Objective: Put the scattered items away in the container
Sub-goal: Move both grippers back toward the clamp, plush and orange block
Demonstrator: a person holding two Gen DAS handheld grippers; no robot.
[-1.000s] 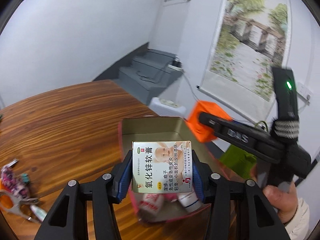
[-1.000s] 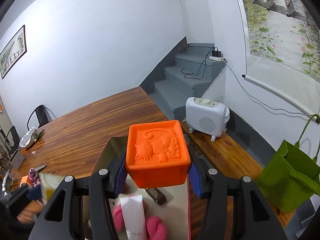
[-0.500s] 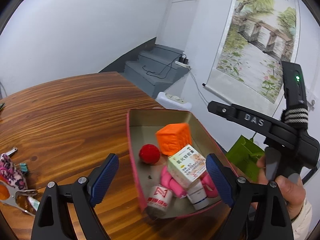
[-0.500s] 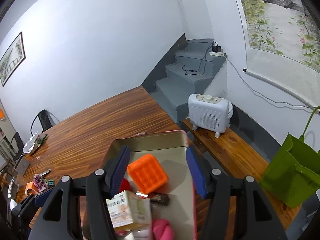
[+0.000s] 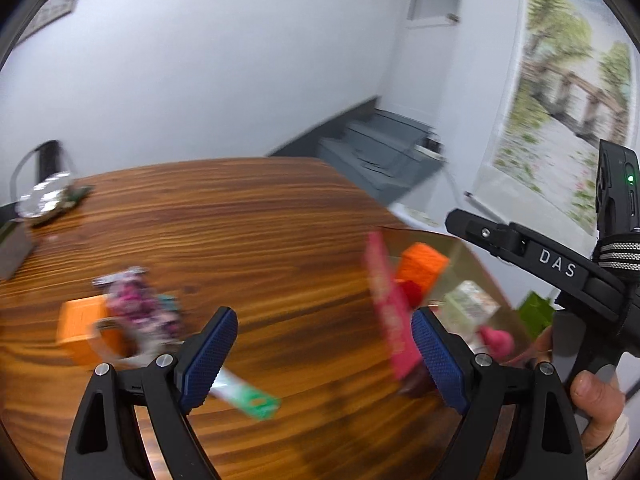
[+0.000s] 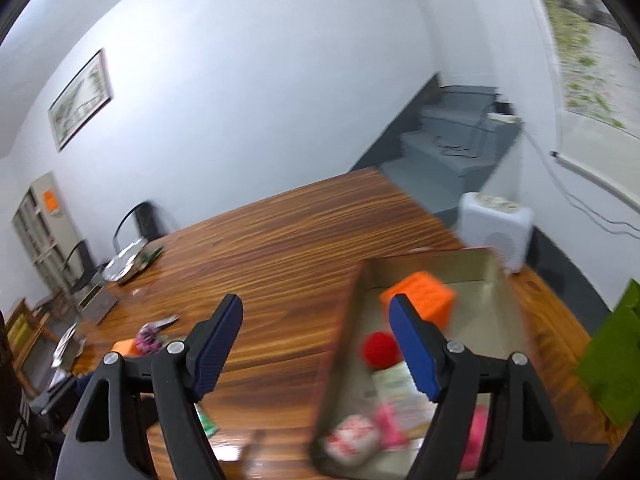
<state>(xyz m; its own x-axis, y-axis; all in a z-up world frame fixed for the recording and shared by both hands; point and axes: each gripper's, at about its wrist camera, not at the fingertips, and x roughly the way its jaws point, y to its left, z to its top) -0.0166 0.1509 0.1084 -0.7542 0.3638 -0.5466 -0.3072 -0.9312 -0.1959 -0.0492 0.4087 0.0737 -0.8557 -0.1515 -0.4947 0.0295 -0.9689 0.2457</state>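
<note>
Container [image 6: 496, 276] on desk [image 6: 280, 248], orange cube [image 6: 420, 300] inside | left gripper [image 5: 324, 360] jaws open, empty | right gripper [image 6: 316, 352] jaws opening, empty

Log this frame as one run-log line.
left gripper: open, empty | right gripper: opening, empty | orange block, medicine box: in tray | green tube: on table
</note>
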